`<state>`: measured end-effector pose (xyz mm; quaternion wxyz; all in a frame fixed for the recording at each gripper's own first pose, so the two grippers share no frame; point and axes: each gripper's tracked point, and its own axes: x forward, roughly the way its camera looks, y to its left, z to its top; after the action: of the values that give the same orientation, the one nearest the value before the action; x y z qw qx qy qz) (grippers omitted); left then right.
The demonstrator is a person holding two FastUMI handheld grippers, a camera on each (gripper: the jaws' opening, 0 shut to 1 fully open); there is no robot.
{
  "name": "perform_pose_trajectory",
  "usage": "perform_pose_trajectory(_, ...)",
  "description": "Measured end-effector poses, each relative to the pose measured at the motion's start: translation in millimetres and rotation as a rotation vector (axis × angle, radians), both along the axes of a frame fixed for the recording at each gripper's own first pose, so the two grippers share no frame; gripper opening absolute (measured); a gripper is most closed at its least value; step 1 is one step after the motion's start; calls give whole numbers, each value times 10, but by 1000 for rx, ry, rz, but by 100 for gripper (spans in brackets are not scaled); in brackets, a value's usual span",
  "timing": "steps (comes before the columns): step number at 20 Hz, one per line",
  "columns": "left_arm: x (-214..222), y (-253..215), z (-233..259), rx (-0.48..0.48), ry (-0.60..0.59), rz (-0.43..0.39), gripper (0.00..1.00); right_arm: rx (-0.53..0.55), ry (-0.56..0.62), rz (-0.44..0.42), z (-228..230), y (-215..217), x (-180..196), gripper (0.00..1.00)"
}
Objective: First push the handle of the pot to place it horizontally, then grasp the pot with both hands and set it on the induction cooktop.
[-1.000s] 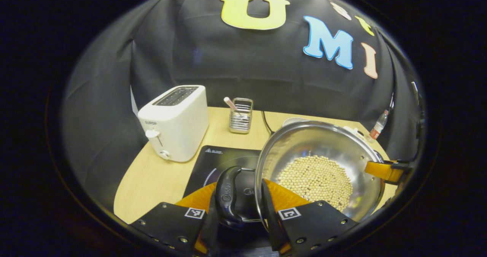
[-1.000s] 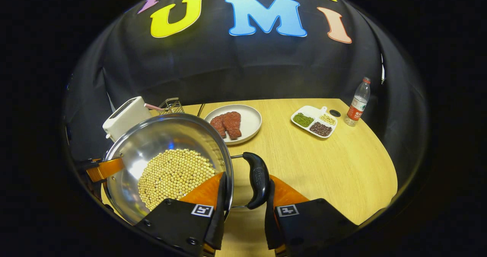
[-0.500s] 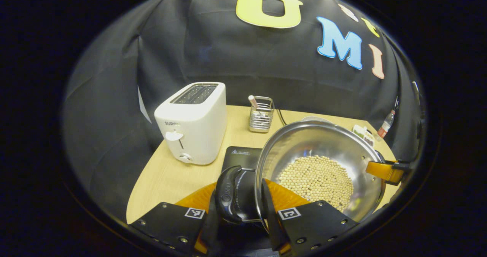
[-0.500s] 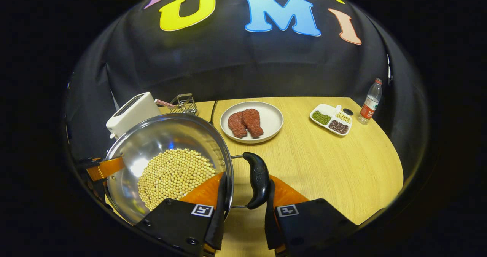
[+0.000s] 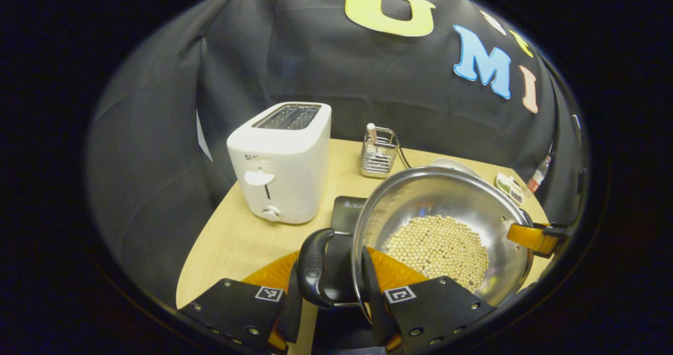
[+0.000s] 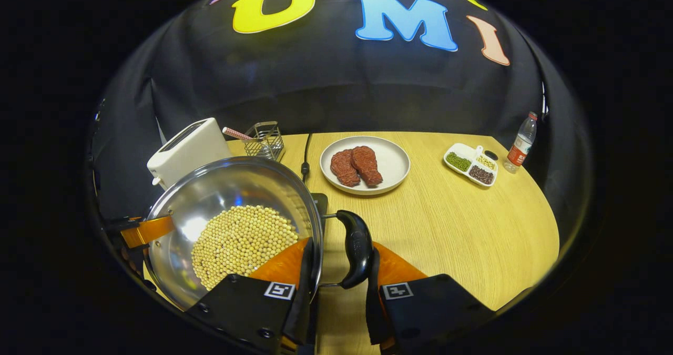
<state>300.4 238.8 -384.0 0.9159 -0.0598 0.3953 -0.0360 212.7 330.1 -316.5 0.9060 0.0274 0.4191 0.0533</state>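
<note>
A steel pot (image 5: 420, 197) holding soybeans (image 5: 436, 244) is gripped from both sides by its two black side handles. My left gripper (image 5: 328, 276) is shut on the left handle (image 5: 314, 268), one finger inside the rim and one outside the handle. My right gripper (image 6: 340, 263) is shut the same way on the right handle (image 6: 357, 247) of the pot (image 6: 210, 197). The black induction cooktop (image 5: 344, 213) lies under the pot's left side, mostly hidden; one corner (image 6: 319, 202) peeks out by the rim. I cannot tell whether the pot touches it.
A white toaster (image 5: 284, 163) and a wire utensil holder (image 5: 378, 152) stand behind the cooktop. A plate (image 6: 394, 160) with meat, a divided dish (image 6: 470, 163) of beans and a bottle (image 6: 520, 144) sit on the wooden table to the right.
Both grippers have carried the pot leftward over the cooktop. The toaster has come nearer and the plate has slid right in view. Neither grip has changed.
</note>
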Motion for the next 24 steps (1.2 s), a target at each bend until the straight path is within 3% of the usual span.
perform_pose_trajectory(2, 13, 14, -13, 1, 1, 4, 58, 6, 0, 1, -25, 18, 15, 46)
perform_pose_trajectory(5, 5, 12, 33, 18, -2, 8, 53, 21, -7, 17, -47, 49, 42, 45)
perform_pose_trajectory(8, 5, 53, 328, 64, -75, 29, 58, 23, -67, 65, 34, 38, 105, 57)
perform_pose_trajectory(10, 30, 19, 812, 72, -174, 54, 88, -19, -134, 74, 179, -104, 129, 80)
perform_pose_trajectory(11, -11, 39, 1000, 81, -208, 66, 89, -22, -167, 76, 265, -166, 142, 98)
perform_pose_trajectory(18, -472, -515, 2306, 118, -424, 124, 88, -27, -402, 51, 1079, -809, 79, 98)
perform_pose_trajectory(24, -929, -1250, 2920, 78, -531, 158, 88, -39, -547, 42, 1609, -1629, -308, 98)
